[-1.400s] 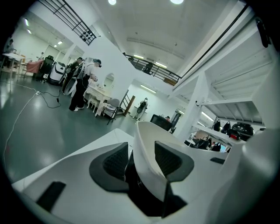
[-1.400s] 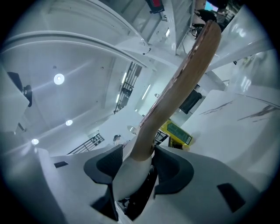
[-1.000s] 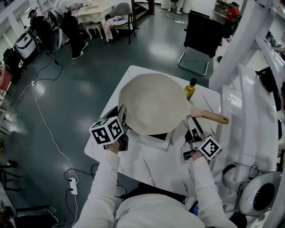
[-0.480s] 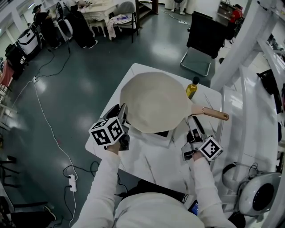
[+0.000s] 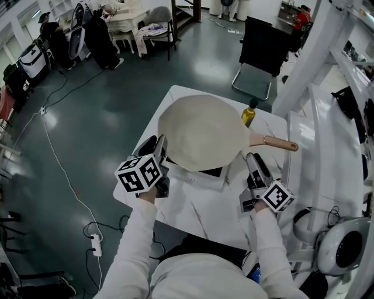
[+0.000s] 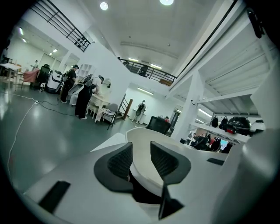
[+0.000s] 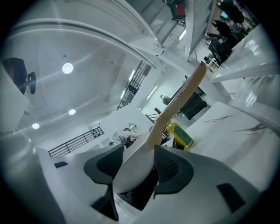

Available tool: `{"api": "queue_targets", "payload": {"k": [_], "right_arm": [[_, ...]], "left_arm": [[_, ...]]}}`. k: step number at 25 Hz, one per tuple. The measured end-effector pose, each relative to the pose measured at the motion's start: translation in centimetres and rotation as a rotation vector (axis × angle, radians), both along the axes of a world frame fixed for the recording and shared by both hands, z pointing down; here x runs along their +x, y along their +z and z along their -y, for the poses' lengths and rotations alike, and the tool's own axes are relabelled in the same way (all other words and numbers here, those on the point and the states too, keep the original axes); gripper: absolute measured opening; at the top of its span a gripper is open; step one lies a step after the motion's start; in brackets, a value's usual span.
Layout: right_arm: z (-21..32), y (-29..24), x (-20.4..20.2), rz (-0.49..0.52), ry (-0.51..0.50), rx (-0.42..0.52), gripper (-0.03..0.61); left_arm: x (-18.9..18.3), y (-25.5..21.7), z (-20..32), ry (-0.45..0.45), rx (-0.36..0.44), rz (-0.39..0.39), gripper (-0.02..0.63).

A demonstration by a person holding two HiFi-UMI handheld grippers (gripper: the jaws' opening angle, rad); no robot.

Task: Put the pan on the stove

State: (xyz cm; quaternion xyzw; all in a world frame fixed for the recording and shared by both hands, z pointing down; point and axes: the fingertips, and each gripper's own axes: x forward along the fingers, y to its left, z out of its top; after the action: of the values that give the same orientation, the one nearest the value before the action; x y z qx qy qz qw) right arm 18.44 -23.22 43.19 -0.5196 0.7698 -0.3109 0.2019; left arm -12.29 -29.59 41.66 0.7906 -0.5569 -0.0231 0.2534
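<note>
Bright ceiling lamps, soft glare on the floor, fisheye warp, dark-vignetted corners.

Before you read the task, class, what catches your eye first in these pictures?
The large cream round pan with a wooden handle fills the middle of the white table, covering most of the black stove plate beneath. By its far right rim stands a yellow-green bottle with a dark cap.

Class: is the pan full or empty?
Empty: in the head view the pan's cream inside is bare, with nothing lying in it.
</note>
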Motion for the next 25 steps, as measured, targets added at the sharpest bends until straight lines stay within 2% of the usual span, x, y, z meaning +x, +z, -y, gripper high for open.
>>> {"api": "queue_targets", "payload": {"k": [3,7,13,16,22,25], "right_arm": [[-0.1,-0.9,-0.5,-0.052,-0.022,0.032,0.235],[-0.5,-1.9,-0.5,-0.141,-0.002,0.049,0.231],[-0.8,-3.1,-0.7,-0.221,0.003,0.080,0.146],[-1.5,-3.8,-1.1,-0.274,-0.010,0.100,0.102],[-3.1,-5.1,-2.2,-0.404,-0.043,0.137,0.032],[-4.0,-5.7,-2.8,-0.474,-0.061,0.153,0.028]], "left_arm": [[0.0,-0.6,-0.3,0.006,0.022,0.008,0.123],[0.2,-0.9,-1.1,0.003,0.046,0.035,0.123],[0.3,-1.6,-2.2,-0.014,0.071,0.035,0.118],[0.4,-2.2,-3.3,-0.023,0.090,0.046,0.087],[1.1,-2.9,-5.5,-0.020,0.128,0.104,0.028],[1.8,-3.0,-6.8,-0.010,0.139,0.132,0.017]]}}
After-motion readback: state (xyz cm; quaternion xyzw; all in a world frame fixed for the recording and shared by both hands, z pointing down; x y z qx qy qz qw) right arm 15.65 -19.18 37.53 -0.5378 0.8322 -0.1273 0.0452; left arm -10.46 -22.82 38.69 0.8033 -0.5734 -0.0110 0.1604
